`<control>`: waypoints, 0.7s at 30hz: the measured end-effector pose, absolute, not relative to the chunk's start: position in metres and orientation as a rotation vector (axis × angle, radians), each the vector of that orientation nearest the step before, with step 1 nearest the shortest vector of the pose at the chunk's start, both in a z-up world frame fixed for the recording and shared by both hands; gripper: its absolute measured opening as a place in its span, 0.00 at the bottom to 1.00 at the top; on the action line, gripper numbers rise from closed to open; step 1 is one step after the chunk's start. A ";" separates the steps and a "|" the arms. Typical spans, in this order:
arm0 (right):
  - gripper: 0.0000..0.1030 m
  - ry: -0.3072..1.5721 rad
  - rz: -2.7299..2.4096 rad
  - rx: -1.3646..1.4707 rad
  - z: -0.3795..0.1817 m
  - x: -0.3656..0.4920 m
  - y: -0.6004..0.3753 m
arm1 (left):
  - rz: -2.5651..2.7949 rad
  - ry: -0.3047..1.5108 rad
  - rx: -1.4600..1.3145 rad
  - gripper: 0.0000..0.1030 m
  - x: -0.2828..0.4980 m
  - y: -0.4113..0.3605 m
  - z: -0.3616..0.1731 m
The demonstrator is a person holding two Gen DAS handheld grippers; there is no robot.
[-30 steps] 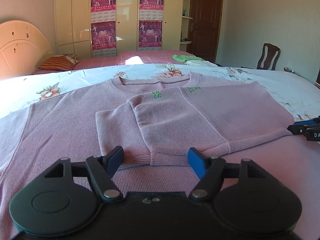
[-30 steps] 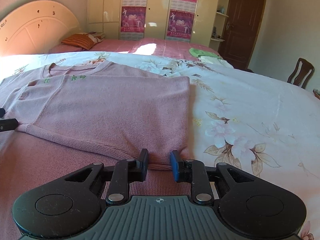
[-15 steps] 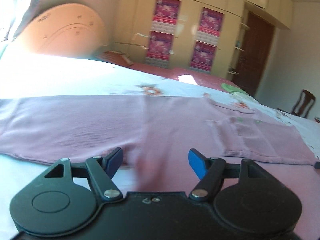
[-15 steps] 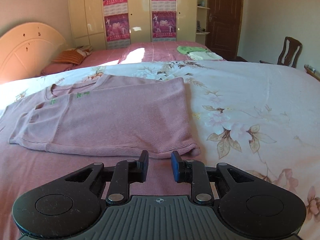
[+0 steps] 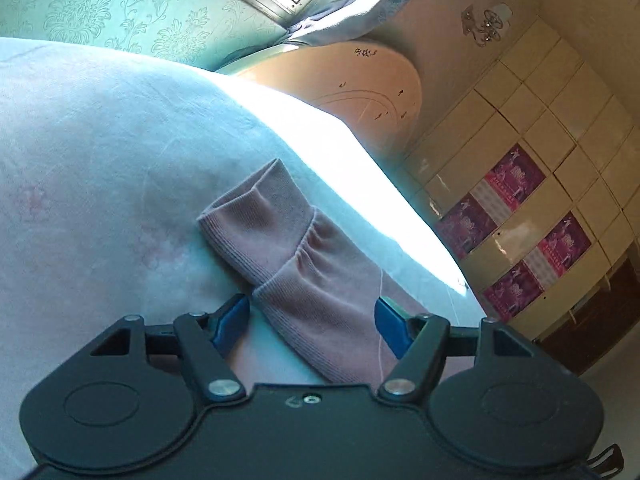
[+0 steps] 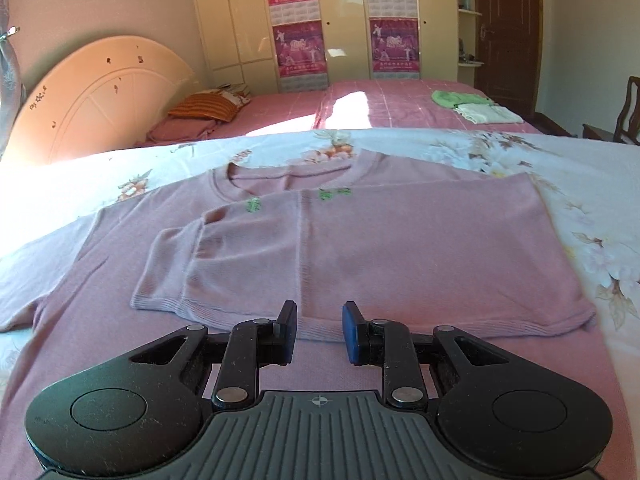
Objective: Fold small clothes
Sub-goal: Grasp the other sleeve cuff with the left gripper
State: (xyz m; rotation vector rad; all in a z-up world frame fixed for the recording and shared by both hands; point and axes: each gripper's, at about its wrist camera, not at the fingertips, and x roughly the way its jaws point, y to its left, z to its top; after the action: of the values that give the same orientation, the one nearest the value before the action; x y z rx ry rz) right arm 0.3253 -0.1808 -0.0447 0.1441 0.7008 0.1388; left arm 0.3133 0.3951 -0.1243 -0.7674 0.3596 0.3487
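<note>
A pink knit sweater [image 6: 360,240] lies flat on the floral bedsheet [image 6: 520,152], its right side and sleeve folded over the chest. Its left sleeve stretches out to the left; the ribbed cuff [image 5: 260,216] shows in the left wrist view. My left gripper [image 5: 312,320] is open, its blue fingers straddling the sleeve just behind the cuff. My right gripper [image 6: 318,332] is open with a narrow gap and empty, just above the sweater's lower body, in front of the folded hem.
A second bed with a pink cover [image 6: 400,108] stands behind, with a striped pillow [image 6: 204,106] and folded green and white clothes [image 6: 472,106]. A round headboard [image 6: 100,92], wardrobes with posters [image 6: 296,20], a dark door [image 6: 508,28] and a chair [image 6: 628,112] surround it.
My left gripper swung far left along the sweater to the end of the outstretched sleeve and tilted. My right gripper drew back and moved left toward the sweater's middle, staying open.
</note>
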 end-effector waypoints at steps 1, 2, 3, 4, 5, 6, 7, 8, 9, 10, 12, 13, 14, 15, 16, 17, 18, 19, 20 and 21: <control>0.24 0.694 0.149 0.140 -0.040 0.326 -0.175 | 0.346 0.345 -0.777 0.67 0.318 0.398 -0.126; 0.24 0.689 0.158 0.135 -0.037 0.327 -0.171 | 0.345 0.336 -0.790 0.66 0.321 0.400 -0.126; 0.24 0.683 0.164 0.129 -0.033 0.328 -0.167 | 0.339 0.328 -0.804 0.64 0.323 0.402 -0.126; 0.24 0.677 0.167 0.123 -0.031 0.330 -0.164 | 0.318 0.308 -0.837 0.63 0.326 0.407 -0.128; 0.24 0.674 0.168 0.122 -0.029 0.331 -0.162 | 0.310 0.287 -0.866 0.58 0.326 0.410 -0.130; 0.24 0.675 0.167 0.127 -0.029 0.332 -0.162 | 0.313 0.273 -0.892 0.55 0.325 0.412 -0.132; 0.24 0.680 0.163 0.142 -0.029 0.335 -0.163 | 0.321 0.249 -0.932 0.50 0.323 0.416 -0.136; 0.24 0.689 0.156 0.161 -0.031 0.337 -0.166 | 0.323 0.233 -0.956 0.45 0.320 0.418 -0.138; 0.24 0.702 0.146 0.190 -0.034 0.340 -0.171 | 0.328 0.216 -0.987 0.42 0.318 0.421 -0.141; 0.24 0.719 0.133 0.222 -0.039 0.344 -0.176 | 0.337 0.209 -1.013 0.34 0.316 0.424 -0.144; 0.24 0.782 0.073 0.266 -0.051 0.354 -0.188 | 0.392 0.250 -1.030 0.10 0.319 0.429 -0.148; 0.24 0.811 0.035 0.272 -0.056 0.357 -0.193 | 0.411 0.271 -1.030 0.11 0.321 0.430 -0.148; 0.24 0.826 0.007 0.276 -0.058 0.358 -0.198 | 0.422 0.286 -1.004 0.10 0.325 0.427 -0.142; 0.24 0.826 -0.007 0.282 -0.058 0.357 -0.204 | 0.397 0.281 -0.970 0.10 0.327 0.420 -0.133; 0.24 0.817 -0.009 0.292 -0.057 0.355 -0.209 | 0.335 0.259 -0.920 0.10 0.333 0.408 -0.120; 0.24 0.807 -0.007 0.300 -0.056 0.351 -0.213 | 0.273 0.257 -0.865 0.10 0.339 0.390 -0.107; 0.24 0.801 -0.006 0.302 -0.056 0.349 -0.217 | 0.221 0.268 -0.816 0.10 0.346 0.373 -0.097; 0.24 0.798 -0.008 0.302 -0.055 0.347 -0.220 | 0.166 0.287 -0.763 0.10 0.357 0.349 -0.086; 0.24 0.796 -0.007 0.306 -0.056 0.345 -0.224 | 0.116 0.301 -0.730 0.10 0.366 0.327 -0.079; 0.24 0.795 -0.005 0.313 -0.057 0.344 -0.227 | 0.069 0.316 -0.707 0.10 0.374 0.307 -0.074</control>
State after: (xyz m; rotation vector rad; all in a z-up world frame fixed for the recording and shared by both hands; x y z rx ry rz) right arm 0.3436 -0.2275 -0.0569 0.3132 0.7948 -0.0045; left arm 0.3743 0.3067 -0.0745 -0.7071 0.3161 0.0692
